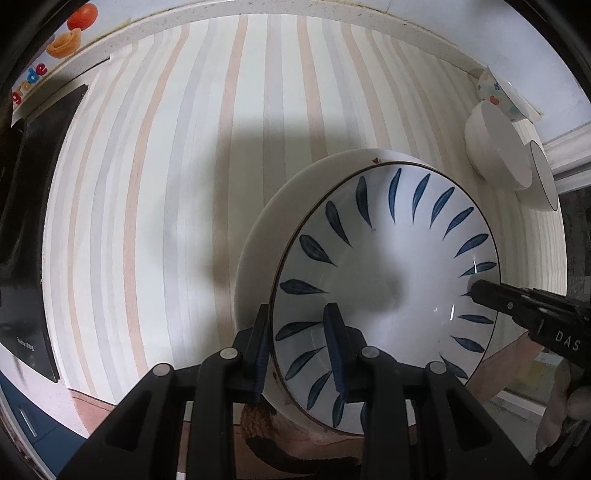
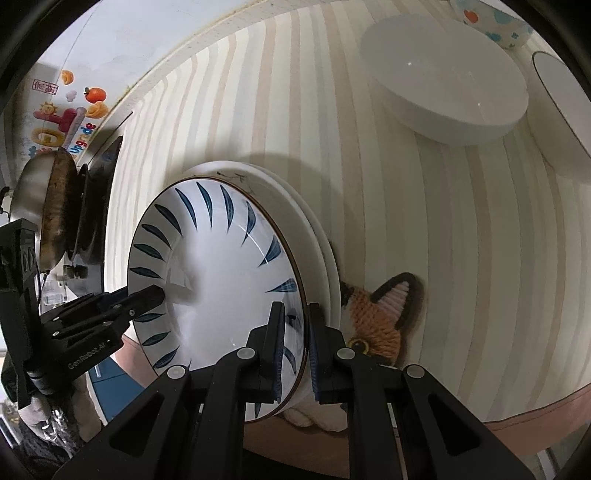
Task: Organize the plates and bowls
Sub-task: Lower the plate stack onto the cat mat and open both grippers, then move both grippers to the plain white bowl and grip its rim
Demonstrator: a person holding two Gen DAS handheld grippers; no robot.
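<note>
Your left gripper pinches the near rim of the blue-leaf plate, one finger inside and one outside, while your right gripper clamps the opposite rim the same way (each tool shows in the other's view). The plate sits nested on a white plate, which rests on the striped tabletop. A knitted cat coaster pokes out from beneath the stack. Well apart, at the table's far edge, stand a white bowl and a spotted bowl. A wok sits on the stove.
</note>
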